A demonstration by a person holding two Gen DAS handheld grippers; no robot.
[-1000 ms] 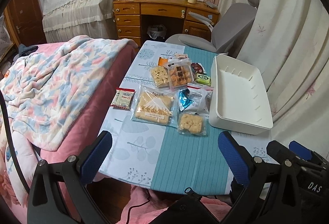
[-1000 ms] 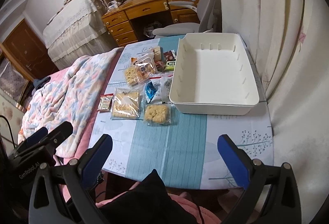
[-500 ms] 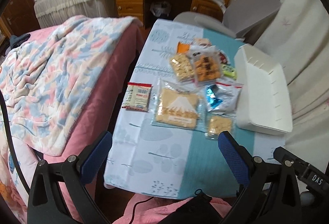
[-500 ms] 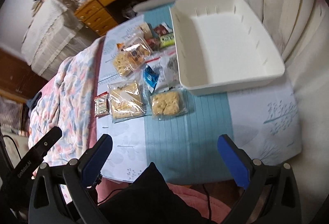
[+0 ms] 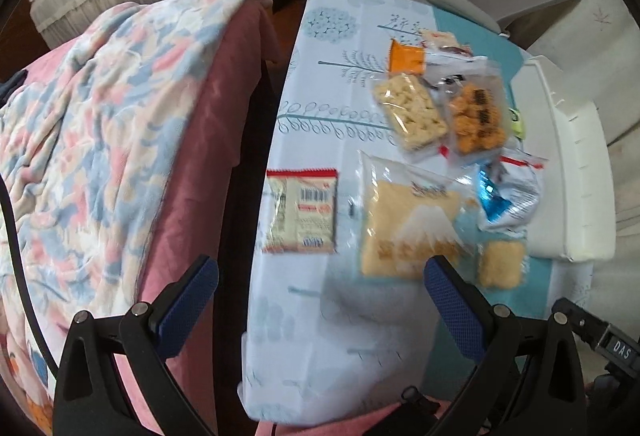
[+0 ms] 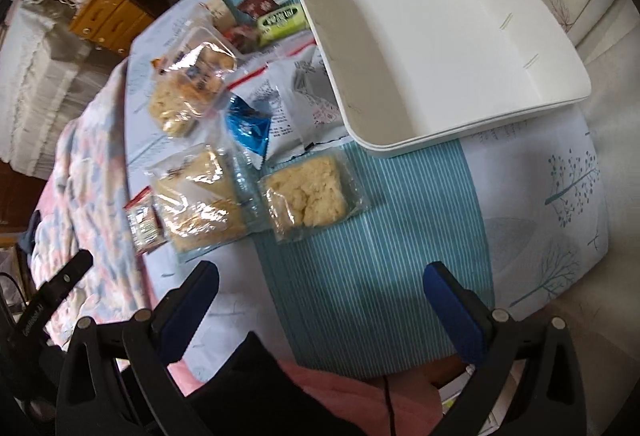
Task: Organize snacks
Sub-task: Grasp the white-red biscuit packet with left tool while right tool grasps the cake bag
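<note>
Both tools [image 5: 320,300] [image 6: 320,300] gape above snacks [image 6: 306,194] beside the white bin [image 6: 440,36].

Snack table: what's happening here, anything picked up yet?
Nothing picked up yet. Both claws, left and right, are open and empty above the near edge of the table. The snack packets lie loose on the cloth beside the white bin, which is empty.
</note>
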